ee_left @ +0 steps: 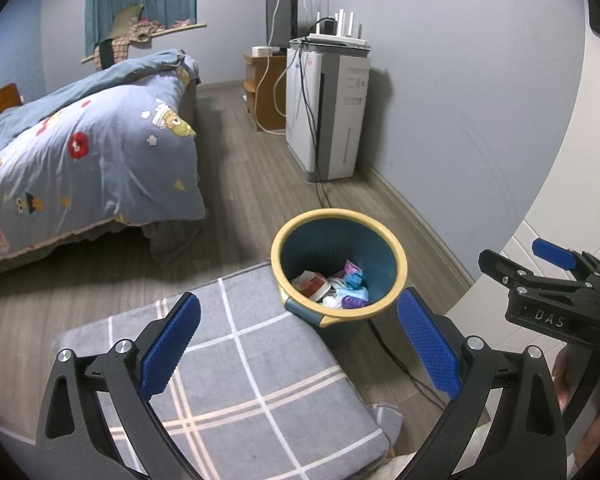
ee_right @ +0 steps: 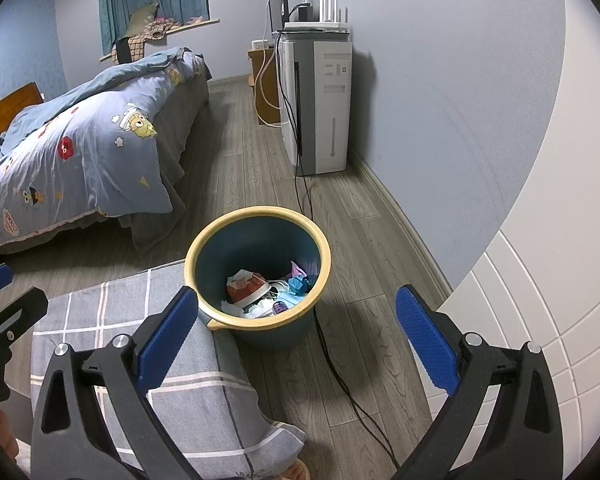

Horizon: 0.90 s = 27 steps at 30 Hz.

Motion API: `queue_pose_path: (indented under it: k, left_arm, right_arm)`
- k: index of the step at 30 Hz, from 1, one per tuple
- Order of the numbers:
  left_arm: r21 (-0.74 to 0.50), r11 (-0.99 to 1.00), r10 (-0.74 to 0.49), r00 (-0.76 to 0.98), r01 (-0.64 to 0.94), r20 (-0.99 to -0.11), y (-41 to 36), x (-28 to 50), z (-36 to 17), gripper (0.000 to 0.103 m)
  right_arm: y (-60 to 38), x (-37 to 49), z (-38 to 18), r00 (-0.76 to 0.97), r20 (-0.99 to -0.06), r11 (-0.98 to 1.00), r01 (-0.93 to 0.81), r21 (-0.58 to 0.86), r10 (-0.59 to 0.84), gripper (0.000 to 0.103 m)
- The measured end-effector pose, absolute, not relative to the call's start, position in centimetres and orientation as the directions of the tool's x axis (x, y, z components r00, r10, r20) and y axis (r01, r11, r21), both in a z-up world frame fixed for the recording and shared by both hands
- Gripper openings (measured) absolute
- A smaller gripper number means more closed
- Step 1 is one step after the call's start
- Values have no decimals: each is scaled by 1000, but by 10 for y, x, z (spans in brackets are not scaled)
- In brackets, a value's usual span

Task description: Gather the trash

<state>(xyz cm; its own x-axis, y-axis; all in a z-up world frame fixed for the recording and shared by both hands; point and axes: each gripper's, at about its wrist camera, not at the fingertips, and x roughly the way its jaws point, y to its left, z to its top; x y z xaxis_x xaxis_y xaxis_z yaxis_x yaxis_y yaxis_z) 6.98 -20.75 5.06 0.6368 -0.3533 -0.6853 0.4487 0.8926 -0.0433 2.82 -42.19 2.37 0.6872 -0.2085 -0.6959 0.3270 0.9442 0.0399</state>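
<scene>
Left wrist view, L to R: bed (ee_left: pixel 80 152) w/ blue cartoon duvet is seen far left, well apart from the bin. A grey plaid cushion (ee_left: pixel 236 380) is seen below-centre, under the left gripper (ee_left: pixel 298 338). Jaws are spread wide, nothing is held between the blue pads (ee_left: pixel 172 344). Trash bin (ee_left: pixel 338 268) — blue w/ yellow rim — is seen on the wood floor just beyond the cushion's far corner, touching or overlapping it at the rim; exact contact can't be told. Crumpled wrappers and paper (ee_left: pixel 332 288) are piled at the bin's bottom. A white tower appliance (ee_left: pixel 328 108) is placed against the wall behind, w/ a router on top and cables run down to the floor. Right gripper (ee_left: pixel 540 276) is seen at the far R edge, side-on.

Right wrist view, L to R: part of the left gripper (ee_right: pixel 4 312) is caught at the L edge. Cushion (ee_right: pixel 140 360) is seen lower-left, bin (ee_right: pixel 258 276) at centre just beside it, trash (ee_right: pixel 268 292) visible inside. Right gripper (ee_right: pixel 296 340) is held above the bin — jaws wide, empty. A black cable (ee_right: pixel 340 380) is run along the floor past the bin's R side. White panelled door (ee_right: pixel 540 320) is seen at right.
</scene>
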Motion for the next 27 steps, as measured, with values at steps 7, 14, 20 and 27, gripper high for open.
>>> queue_pose_path:
  k: [7,14,20,27]
  left_arm:
    - [-44,892,-355,637,450,-684,-208,70,51,98]
    - [-29,883,-363,642,468,-676,-205,68,54,98]
    - [-34,879,-369,633,475,-680,-200,69,54,98]
    - [-29,877,-370,636,480,-678,-200,69,54,98]
  right_arm:
    - [-421,28,24,686,-697,944,327,39,-209,97]
    - [-421,28,24,685,-698,944,327,40,-208,97]
    - [-421,29,21,685,-699,945,324,39,-206,97]
    - [-421,29,21,684,-699,945,325,38,-207,97]
